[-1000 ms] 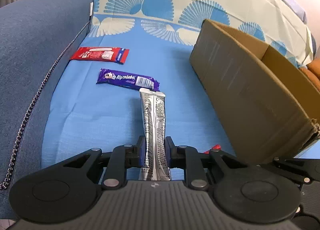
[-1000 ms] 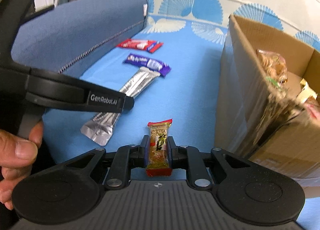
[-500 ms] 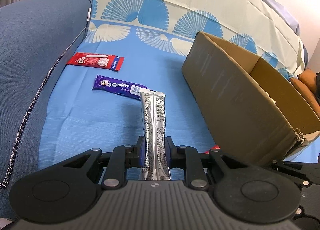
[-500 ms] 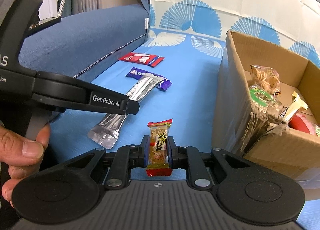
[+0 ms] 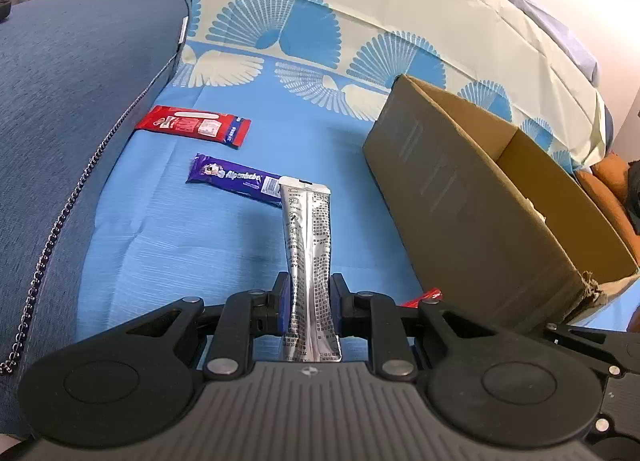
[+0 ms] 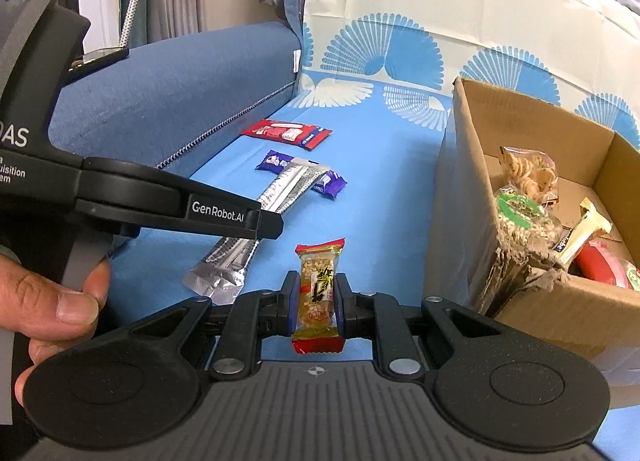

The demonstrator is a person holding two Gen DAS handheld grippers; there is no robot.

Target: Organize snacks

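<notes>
My left gripper [image 5: 308, 301] is shut on a long silver foil snack packet [image 5: 309, 245], which sticks forward above the blue sheet. In the right wrist view that silver packet [image 6: 280, 197] hangs under the left gripper's black body [image 6: 160, 201], held by a hand [image 6: 60, 301]. My right gripper [image 6: 317, 301] is shut on a small golden cereal bar with red ends [image 6: 318, 293]. A purple bar [image 5: 236, 179] and a red packet [image 5: 192, 125] lie flat on the sheet further off. The cardboard box [image 6: 472, 221] stands to the right, with several snacks inside.
A blue sofa arm [image 5: 60, 121] rises along the left. A cream and blue patterned cover [image 5: 360, 21] drapes the backrest behind. The box's torn near corner [image 6: 528, 261] lies close to my right gripper. An orange cushion [image 5: 608, 189] sits beyond the box.
Both cameras now look slightly higher, so more of the backrest and the inside of the box shows. Both snacks stay clamped in the jaws.
</notes>
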